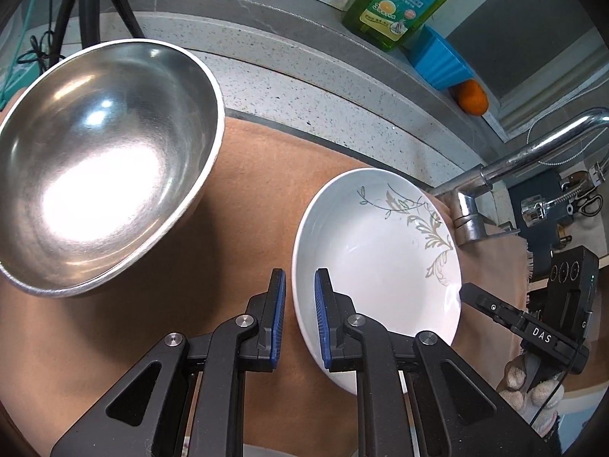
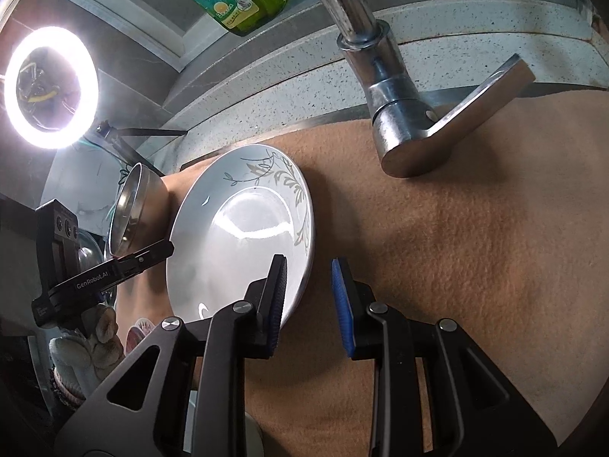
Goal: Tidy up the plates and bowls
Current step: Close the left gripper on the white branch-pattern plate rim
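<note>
White plate [image 1: 377,251] w/ grey leaf print lies on the tan cloth [image 1: 247,205]. Left gripper [image 1: 300,316] straddles its left rim, jaws apart, not clamped. Right gripper [image 2: 309,301] straddles the opposite rim, jaws also spread, no grip. Steel bowl [image 1: 102,163] sits just left of plate, apart from it. Chrome faucet [image 2: 399,114] behind, green soap bottle [image 1: 403,0] on the ledge.
</note>
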A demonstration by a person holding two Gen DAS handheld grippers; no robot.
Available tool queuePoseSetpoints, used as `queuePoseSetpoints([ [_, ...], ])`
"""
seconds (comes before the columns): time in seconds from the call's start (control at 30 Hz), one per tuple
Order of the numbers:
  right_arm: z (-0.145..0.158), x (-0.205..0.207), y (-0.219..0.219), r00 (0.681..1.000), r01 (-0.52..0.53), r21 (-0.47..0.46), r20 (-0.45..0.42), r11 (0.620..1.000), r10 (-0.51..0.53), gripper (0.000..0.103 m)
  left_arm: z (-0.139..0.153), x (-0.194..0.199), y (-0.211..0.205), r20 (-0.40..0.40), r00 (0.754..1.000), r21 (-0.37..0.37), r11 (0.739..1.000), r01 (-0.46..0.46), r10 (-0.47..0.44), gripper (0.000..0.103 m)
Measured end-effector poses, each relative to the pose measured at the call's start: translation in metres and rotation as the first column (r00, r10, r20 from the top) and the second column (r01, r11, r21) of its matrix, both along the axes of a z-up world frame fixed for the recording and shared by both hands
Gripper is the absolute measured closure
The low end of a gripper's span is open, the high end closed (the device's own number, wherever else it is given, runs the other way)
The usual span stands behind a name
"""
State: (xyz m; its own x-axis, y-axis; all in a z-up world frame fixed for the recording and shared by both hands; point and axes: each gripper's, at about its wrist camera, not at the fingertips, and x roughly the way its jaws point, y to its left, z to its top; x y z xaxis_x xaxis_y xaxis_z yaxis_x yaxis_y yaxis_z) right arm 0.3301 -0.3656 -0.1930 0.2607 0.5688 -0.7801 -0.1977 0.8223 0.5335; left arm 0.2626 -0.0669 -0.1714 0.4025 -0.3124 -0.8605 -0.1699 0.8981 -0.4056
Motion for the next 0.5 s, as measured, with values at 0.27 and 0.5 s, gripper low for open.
queuePoseSetpoints([
  [0.27, -0.003, 0.005, 0.008, 1.000, -0.014, -0.008, 0.000, 1.000, 0.014, 0.094, -0.003, 0.003, -0.001, -0.003, 1.000, 0.006, 1.000, 0.019, -0.019, 0.093],
  [0.5, -0.002, 0.005, 0.010, 1.000, 0.003, -0.032, 0.004, 0.999, -0.003, 0.096, -0.003, 0.005, 0.001, -0.010, 1.000, -0.014, 1.000, 0.025, -0.025, 0.093],
])
